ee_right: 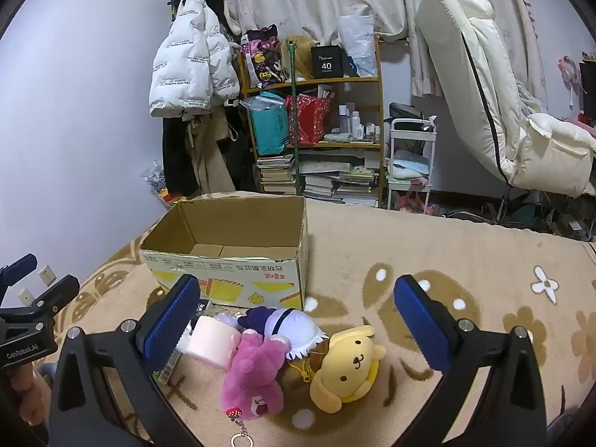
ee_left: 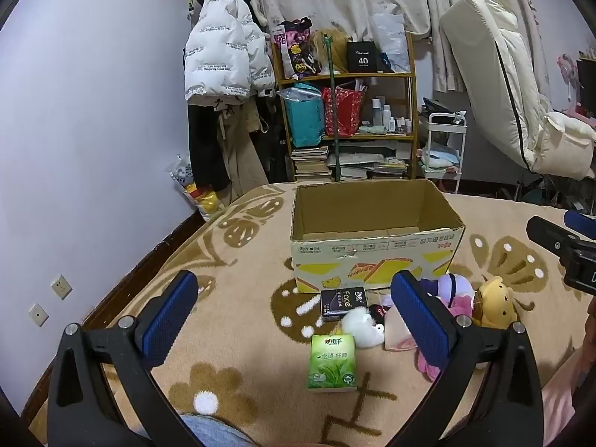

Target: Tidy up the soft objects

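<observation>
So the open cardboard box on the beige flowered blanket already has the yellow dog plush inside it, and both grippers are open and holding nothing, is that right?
Not quite. The yellow dog plush is not in the open cardboard box; the right wrist view shows it lying on the beige flowered blanket in front of the box. The rest holds: the left gripper and right gripper are open and holding nothing.

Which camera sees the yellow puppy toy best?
The right wrist view: the yellow puppy toy lies whole, face showing. In the left wrist view it sits small at the side, partly behind a finger.
</observation>
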A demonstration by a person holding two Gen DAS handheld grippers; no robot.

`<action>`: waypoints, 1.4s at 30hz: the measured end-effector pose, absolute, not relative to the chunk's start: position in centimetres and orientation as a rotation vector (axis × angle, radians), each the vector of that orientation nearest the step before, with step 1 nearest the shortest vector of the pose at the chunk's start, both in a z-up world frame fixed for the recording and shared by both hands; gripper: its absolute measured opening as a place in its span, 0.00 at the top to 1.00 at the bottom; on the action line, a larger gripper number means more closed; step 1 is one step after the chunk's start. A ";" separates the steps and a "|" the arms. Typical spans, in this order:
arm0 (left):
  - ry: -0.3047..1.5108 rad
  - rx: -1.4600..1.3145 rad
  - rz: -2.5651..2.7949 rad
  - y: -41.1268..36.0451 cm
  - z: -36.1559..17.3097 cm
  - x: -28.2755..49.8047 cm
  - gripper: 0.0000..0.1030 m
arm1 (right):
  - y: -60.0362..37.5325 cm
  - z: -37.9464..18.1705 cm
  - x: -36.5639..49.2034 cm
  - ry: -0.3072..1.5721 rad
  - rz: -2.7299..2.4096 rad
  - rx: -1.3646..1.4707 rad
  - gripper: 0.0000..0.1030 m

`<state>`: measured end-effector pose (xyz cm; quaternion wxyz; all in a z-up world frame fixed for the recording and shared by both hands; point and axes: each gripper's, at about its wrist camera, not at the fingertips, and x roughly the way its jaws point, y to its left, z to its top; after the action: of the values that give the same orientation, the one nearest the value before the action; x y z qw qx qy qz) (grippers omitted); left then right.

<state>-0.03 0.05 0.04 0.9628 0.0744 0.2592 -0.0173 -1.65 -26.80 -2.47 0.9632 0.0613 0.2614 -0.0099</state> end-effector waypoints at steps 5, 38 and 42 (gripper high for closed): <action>0.533 0.135 -0.040 0.4 0.1 0.0 0.01 | -26.8 -2.5 -1.6 0.529 -0.018 0.125 0.00; 0.530 0.143 -0.037 0.3 -0.9 0.0 0.01 | -26.7 -2.7 -1.5 0.531 -0.019 0.127 0.00; 0.532 0.144 -0.036 0.4 -1.1 -0.1 0.01 | -26.7 -2.7 -1.5 0.532 -0.019 0.127 0.00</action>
<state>-0.09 0.35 -1.07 0.9621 0.0709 0.2628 -0.0177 -1.49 -26.70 -2.72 0.9629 0.0627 0.2625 -0.0092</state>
